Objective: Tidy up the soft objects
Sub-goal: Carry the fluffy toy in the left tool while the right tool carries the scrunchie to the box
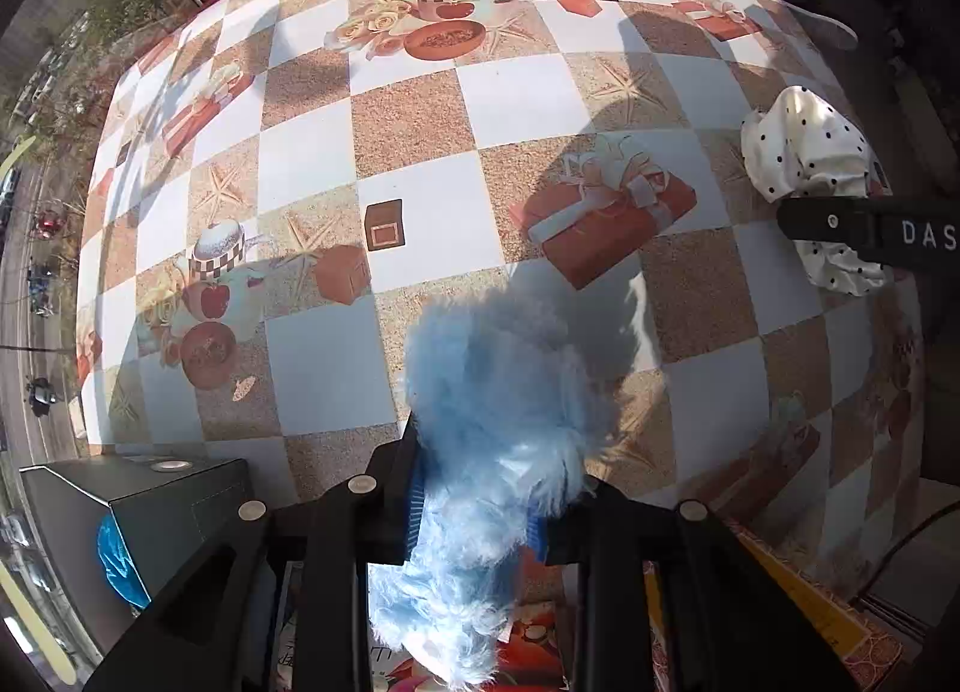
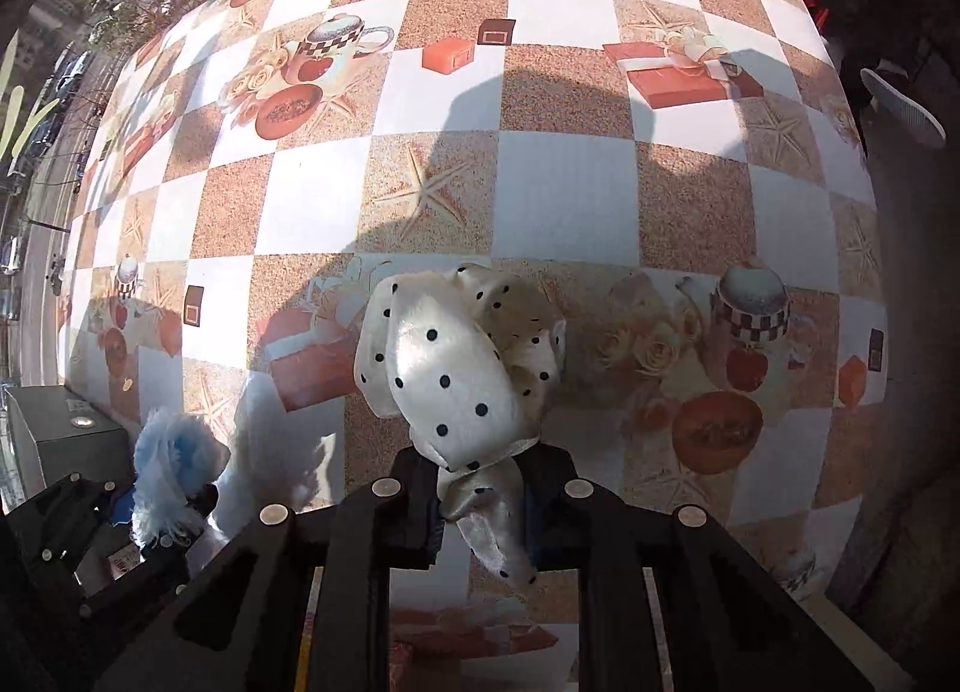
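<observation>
Fluffy blue scrunchie (image 1: 480, 422) being clenched between left gripper (image 1: 477, 512) fingers | right gripper (image 2: 480, 488) pinching polka-dot scrunchie (image 2: 462, 368) | step: lifting both | next: finding a drop-off spot

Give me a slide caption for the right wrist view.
Right gripper shut on polka-dot scrunchie above checkered tablecloth.

"das" on right hand-held gripper (image 1: 840, 224)

- A fluffy pale-blue fur scrunchie (image 1: 480, 422), bunched and shaggy, hangs pinched in the left claw (image 1: 477, 518) above the checked desk.
- A cream satin scrunchie with black polka dots (image 2: 462, 368), crumpled, is held in the right claw (image 2: 480, 506).
</observation>
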The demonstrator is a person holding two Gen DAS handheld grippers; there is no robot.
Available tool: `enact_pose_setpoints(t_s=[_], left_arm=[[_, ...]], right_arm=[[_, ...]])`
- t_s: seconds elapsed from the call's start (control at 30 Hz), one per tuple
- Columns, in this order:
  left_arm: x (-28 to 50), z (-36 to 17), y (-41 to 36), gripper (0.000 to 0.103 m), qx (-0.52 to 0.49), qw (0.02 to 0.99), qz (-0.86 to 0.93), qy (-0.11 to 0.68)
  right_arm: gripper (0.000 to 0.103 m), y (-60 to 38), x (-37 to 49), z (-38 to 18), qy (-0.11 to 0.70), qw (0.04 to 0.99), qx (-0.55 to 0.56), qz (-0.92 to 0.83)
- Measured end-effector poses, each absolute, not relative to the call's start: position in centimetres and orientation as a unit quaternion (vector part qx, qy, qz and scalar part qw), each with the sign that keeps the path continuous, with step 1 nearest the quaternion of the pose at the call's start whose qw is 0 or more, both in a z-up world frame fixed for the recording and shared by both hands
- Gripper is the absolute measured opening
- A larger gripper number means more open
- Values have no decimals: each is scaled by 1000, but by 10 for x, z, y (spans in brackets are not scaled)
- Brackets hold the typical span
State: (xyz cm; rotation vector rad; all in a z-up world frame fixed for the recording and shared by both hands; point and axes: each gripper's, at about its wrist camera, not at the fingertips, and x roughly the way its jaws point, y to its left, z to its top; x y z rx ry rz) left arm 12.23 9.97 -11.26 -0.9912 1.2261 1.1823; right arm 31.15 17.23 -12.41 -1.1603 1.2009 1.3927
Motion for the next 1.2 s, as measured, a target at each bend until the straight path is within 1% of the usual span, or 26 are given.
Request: enact_pose_setpoints(t_s=[0.07, 0.1, 0.13, 0.2, 0.3, 0.5, 0.87, 1.03, 1.2], left_arm=[[116, -100, 90, 29, -419, 554, 505, 512], [132, -90, 83, 29, -420, 553, 508, 510], [127, -85, 77, 29, -418, 554, 510, 508], [132, -79, 66, 29, -412, 556, 512, 508], [133, -75, 73, 29, -410, 563, 511, 504], [125, -50, 42, 29, -408, 579, 502, 496], [111, -31, -32, 29, -388, 605, 462, 520], [106, -22, -55, 30, -384, 615, 457, 514], [94, -8, -59, 30, -376, 624, 471, 497]], right_arm=[[21, 160, 323, -113, 499, 470, -461, 564], [21, 155, 329, -108, 503, 472, -456, 562], [21, 149, 333, -103, 508, 474, -451, 560], [21, 136, 342, -94, 516, 476, -444, 557], [21, 113, 350, -82, 525, 476, -437, 555], [21, 74, 350, -66, 538, 475, -424, 553], [21, 8, 323, -36, 558, 480, -390, 554], [21, -8, 300, -18, 550, 483, -381, 565], [21, -12, 265, -3, 530, 473, -386, 589]])
